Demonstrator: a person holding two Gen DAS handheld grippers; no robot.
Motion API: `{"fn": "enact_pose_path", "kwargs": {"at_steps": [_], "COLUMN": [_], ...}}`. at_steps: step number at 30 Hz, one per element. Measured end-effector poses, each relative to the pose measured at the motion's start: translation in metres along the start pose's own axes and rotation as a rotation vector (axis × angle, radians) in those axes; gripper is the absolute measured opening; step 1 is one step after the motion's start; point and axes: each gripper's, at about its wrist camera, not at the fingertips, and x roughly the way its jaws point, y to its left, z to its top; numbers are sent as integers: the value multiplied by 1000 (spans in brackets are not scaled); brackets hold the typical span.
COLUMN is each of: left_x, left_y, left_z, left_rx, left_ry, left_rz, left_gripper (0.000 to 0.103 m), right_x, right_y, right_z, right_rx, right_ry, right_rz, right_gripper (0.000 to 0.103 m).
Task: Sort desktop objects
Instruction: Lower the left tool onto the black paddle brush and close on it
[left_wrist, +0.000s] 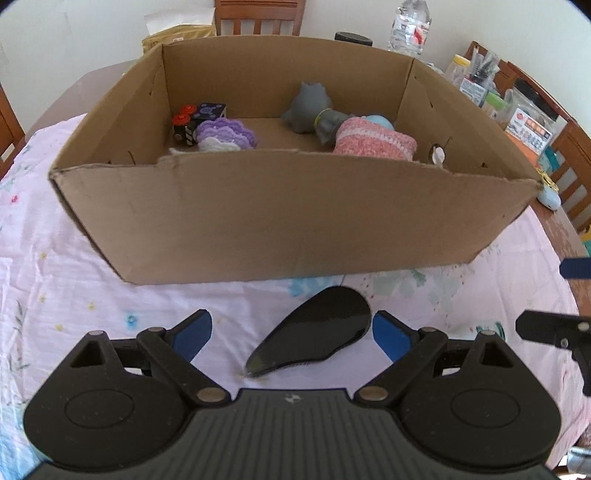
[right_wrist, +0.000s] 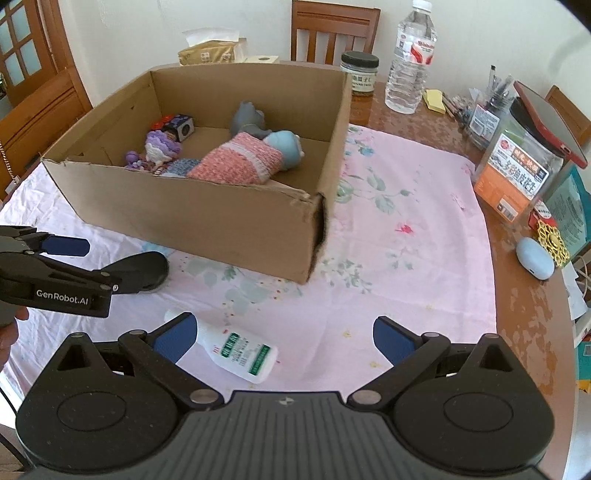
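Observation:
A glossy black teardrop-shaped object (left_wrist: 314, 328) lies on the pink floral cloth in front of the cardboard box (left_wrist: 280, 221). My left gripper (left_wrist: 291, 325) stands open around it, a blue pad on each side, neither touching. In the right wrist view the left gripper (right_wrist: 99, 267) reaches in from the left over the same black object (right_wrist: 146, 271). A white bottle with a green label (right_wrist: 240, 352) lies on its side; my right gripper (right_wrist: 284, 325) is open above it, the left fingertip over the bottle's neck. The box (right_wrist: 229, 218) holds several toys.
Inside the box are a grey figure (left_wrist: 308, 107), a pink knitted piece (left_wrist: 373, 142), a purple crocheted piece (left_wrist: 225, 134) and a dark cube (left_wrist: 210, 110). A water bottle (right_wrist: 410, 59), jars and a snack tub (right_wrist: 517, 166) crowd the right side. Chairs ring the table.

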Motion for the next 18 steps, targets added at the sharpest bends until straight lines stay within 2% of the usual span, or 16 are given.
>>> {"fn": "enact_pose_path", "kwargs": {"at_steps": [7, 18], "left_x": [12, 21], "left_y": [-10, -12], "left_z": [3, -4], "left_rx": [-36, 6], "left_ry": [-13, -7], "left_rz": [40, 110], "left_gripper": [94, 94], "right_x": [5, 12], "right_y": [-14, -18], "right_z": [1, 4], "right_rx": [2, -3], "right_ry": [16, 23], "right_rz": [13, 44], "right_gripper": [103, 103]}}
